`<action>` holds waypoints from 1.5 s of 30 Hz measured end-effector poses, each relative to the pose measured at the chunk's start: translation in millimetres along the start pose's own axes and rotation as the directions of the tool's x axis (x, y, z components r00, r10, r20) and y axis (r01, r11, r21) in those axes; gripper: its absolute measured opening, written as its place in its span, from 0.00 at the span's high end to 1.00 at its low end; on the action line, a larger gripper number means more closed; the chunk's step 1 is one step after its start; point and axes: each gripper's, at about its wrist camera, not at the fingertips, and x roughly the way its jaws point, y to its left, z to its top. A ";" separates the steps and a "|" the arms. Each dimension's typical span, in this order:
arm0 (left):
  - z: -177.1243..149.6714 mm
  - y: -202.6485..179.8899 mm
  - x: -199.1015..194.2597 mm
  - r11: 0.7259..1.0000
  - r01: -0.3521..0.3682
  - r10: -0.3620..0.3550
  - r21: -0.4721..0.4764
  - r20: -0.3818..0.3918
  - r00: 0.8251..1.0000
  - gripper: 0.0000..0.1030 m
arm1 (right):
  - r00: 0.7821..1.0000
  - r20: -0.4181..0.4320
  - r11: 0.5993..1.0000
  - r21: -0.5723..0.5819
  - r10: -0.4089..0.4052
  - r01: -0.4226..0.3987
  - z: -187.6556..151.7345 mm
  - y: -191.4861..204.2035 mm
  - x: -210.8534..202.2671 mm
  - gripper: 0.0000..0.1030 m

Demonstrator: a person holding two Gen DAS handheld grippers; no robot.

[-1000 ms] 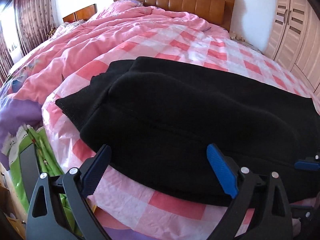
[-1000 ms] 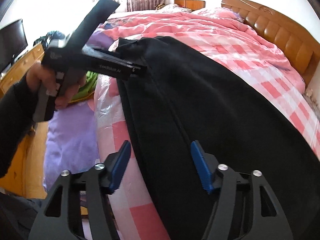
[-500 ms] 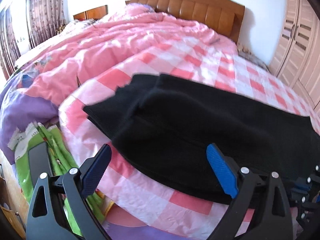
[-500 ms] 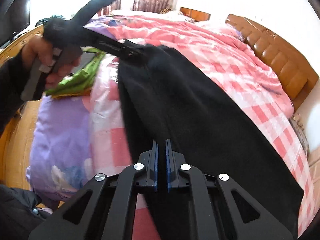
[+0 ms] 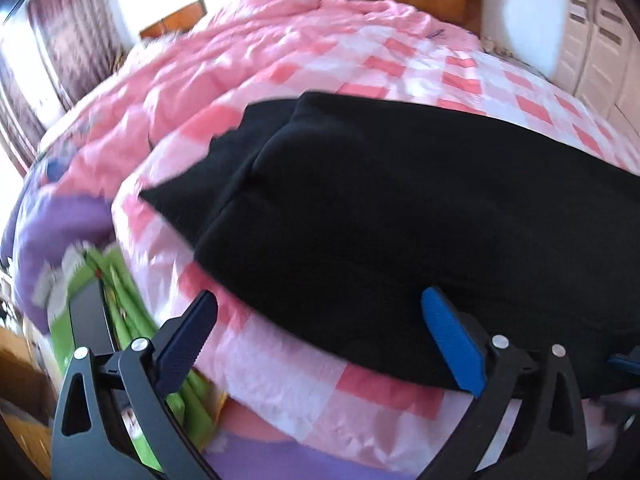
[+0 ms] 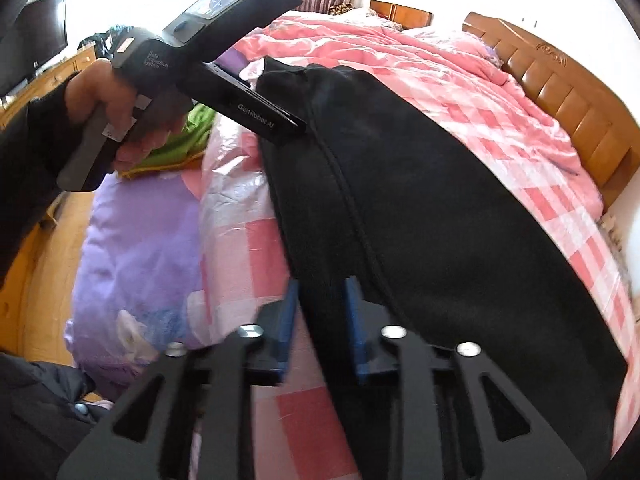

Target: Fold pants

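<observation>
Black pants [image 5: 400, 208] lie folded lengthwise on the pink checked bed cover, near the bed's near edge; they also show in the right wrist view [image 6: 440, 208]. My left gripper [image 5: 320, 332] is open, its blue pads on either side of the pants' near edge and just above it. In the right wrist view the left gripper [image 6: 296, 124] reaches to the pants' far end. My right gripper [image 6: 320, 320] has its blue pads a narrow gap apart, with a strip of the pants' near edge between them; the pads are blurred.
A pink quilt [image 5: 248, 52] is bunched at the far side of the bed below a wooden headboard [image 6: 560, 80]. A purple sheet [image 6: 140, 232] and green cloth [image 5: 120, 292] hang at the bed's near side. A wardrobe [image 5: 600, 40] stands at the right.
My right gripper shut half a second ago and now stands a little apart around the pants' edge. My left gripper has drawn nearer the pants' edge and stayed open.
</observation>
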 end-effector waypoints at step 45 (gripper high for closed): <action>-21.3 -311.6 -103.7 0.857 0.101 -0.213 0.504 0.168 0.963 0.02 | 0.880 -0.205 0.580 0.685 -0.428 0.441 -254.2 -177.8 -195.7 0.14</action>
